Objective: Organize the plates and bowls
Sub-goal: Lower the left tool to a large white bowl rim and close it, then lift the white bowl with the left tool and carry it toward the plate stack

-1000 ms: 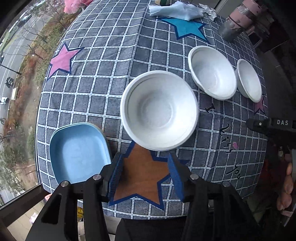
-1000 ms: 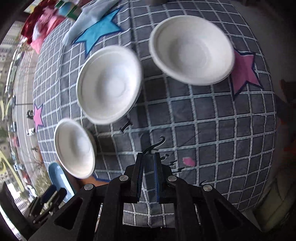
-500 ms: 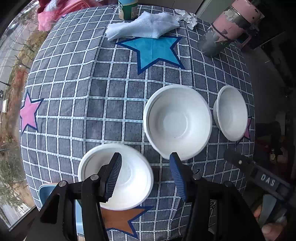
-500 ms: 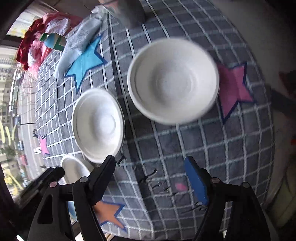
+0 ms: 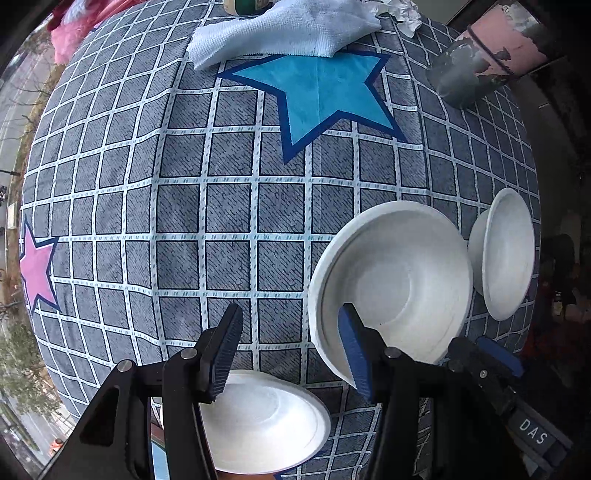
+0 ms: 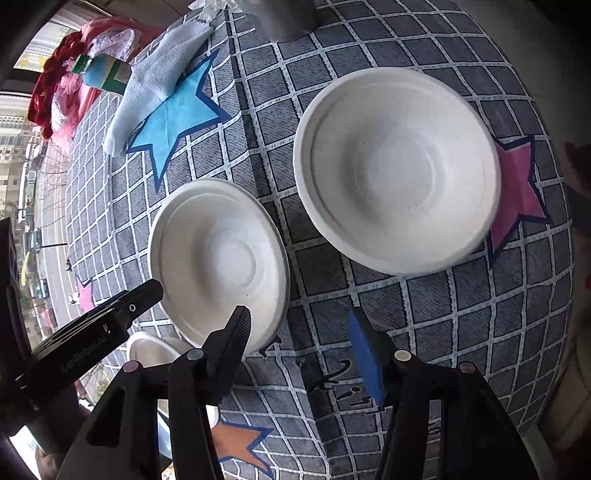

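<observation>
Sitting empty on the tablecloth (image 6: 436,314): three white bowls (image 6: 397,170).

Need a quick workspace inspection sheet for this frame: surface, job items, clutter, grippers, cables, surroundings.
Surface: round table under a grey checked cloth with star patches.
Job's things: three white foam bowls, near, middle, far; none stacked.
Clutter: white folded towel, grey-pink battered can, green-labelled bottle.
Grippers: left gripper open, astride the middle bowl's rim; right gripper closing, nothing between fingers.
Cables: nothing seen.
Surroundings: window onto a street.
</observation>
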A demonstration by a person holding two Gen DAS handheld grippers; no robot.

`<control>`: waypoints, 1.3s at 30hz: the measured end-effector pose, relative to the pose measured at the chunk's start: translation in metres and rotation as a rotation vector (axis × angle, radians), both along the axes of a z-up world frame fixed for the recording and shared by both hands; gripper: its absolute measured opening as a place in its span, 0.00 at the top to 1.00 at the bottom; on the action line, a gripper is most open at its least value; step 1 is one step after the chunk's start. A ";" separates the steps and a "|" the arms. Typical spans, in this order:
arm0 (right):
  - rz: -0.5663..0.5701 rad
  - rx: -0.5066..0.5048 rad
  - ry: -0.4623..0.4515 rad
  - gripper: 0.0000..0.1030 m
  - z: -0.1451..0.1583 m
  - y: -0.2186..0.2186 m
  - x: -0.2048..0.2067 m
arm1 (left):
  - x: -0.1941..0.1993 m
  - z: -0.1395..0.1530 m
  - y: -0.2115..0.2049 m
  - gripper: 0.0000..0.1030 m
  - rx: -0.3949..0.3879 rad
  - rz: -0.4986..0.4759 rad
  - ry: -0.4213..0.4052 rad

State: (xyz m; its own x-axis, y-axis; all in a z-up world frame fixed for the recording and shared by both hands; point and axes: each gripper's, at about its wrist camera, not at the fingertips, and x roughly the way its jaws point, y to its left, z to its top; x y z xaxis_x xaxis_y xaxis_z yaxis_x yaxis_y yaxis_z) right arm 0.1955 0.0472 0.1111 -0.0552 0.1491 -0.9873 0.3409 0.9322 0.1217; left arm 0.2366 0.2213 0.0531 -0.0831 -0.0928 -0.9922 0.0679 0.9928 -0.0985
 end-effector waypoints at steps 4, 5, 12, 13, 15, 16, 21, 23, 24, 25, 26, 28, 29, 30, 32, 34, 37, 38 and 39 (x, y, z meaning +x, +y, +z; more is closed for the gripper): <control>-0.013 -0.008 0.011 0.44 -0.013 0.004 0.007 | 0.007 -0.008 -0.003 0.44 0.020 -0.023 -0.011; -0.012 -0.012 0.010 0.44 -0.014 0.006 0.009 | 0.011 -0.011 -0.006 0.44 0.017 -0.024 -0.011; 0.053 -0.036 0.031 0.85 -0.031 0.026 0.017 | 0.018 -0.036 -0.016 0.81 -0.042 -0.052 0.049; 0.068 -0.042 0.026 0.85 -0.030 0.029 0.017 | 0.017 -0.036 -0.018 0.81 -0.036 -0.060 0.044; 0.094 -0.057 0.016 0.85 -0.028 0.033 0.016 | 0.006 -0.038 -0.022 0.82 -0.045 -0.059 0.048; 0.094 -0.054 0.016 0.85 -0.028 0.033 0.015 | 0.005 -0.038 -0.021 0.84 -0.054 -0.051 0.052; 0.083 -0.032 0.003 0.86 -0.020 0.028 0.007 | -0.010 -0.020 -0.020 0.85 -0.060 -0.060 0.024; 0.086 -0.026 -0.007 0.86 -0.013 0.028 0.002 | -0.017 -0.011 -0.020 0.85 -0.050 -0.056 0.012; 0.085 -0.017 -0.006 0.86 -0.010 0.027 0.000 | -0.022 -0.007 -0.020 0.85 -0.042 -0.048 0.006; 0.083 -0.008 -0.004 0.86 -0.007 0.028 -0.003 | -0.026 -0.002 -0.021 0.85 -0.033 -0.043 0.000; 0.085 0.000 -0.002 0.86 -0.003 0.029 -0.006 | -0.031 0.002 -0.021 0.85 -0.022 -0.039 -0.006; 0.099 0.008 -0.004 0.86 0.003 0.033 -0.013 | -0.043 0.010 -0.018 0.84 -0.008 -0.031 -0.019; 0.105 0.014 -0.003 0.86 0.006 0.036 -0.015 | -0.049 0.014 -0.016 0.84 -0.001 -0.028 -0.025; 0.110 0.024 -0.003 0.86 0.008 0.037 -0.018 | -0.056 0.018 -0.013 0.84 0.003 -0.023 -0.032; 0.112 0.048 -0.002 0.86 0.009 0.039 -0.022 | -0.066 0.028 -0.007 0.84 0.008 -0.013 -0.044; 0.119 0.068 -0.005 0.86 0.011 0.042 -0.027 | -0.082 0.034 -0.004 0.84 0.013 0.006 -0.056; 0.153 0.077 -0.008 0.86 0.014 0.049 -0.033 | -0.096 0.043 0.003 0.84 0.017 0.037 -0.059; 0.160 0.082 -0.007 0.86 0.014 0.051 -0.035 | -0.102 0.045 0.007 0.84 0.021 0.047 -0.061; 0.164 0.096 -0.003 0.86 0.016 0.054 -0.036 | -0.107 0.047 0.011 0.84 0.024 0.059 -0.062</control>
State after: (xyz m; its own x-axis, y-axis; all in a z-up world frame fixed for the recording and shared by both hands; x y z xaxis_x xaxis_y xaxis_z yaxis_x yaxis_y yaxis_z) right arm 0.1597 0.1012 0.1271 -0.0835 0.2316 -0.9692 0.1850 0.9593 0.2133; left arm 0.1292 0.2323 0.1000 -0.0162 -0.0716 -0.9973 0.0150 0.9973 -0.0718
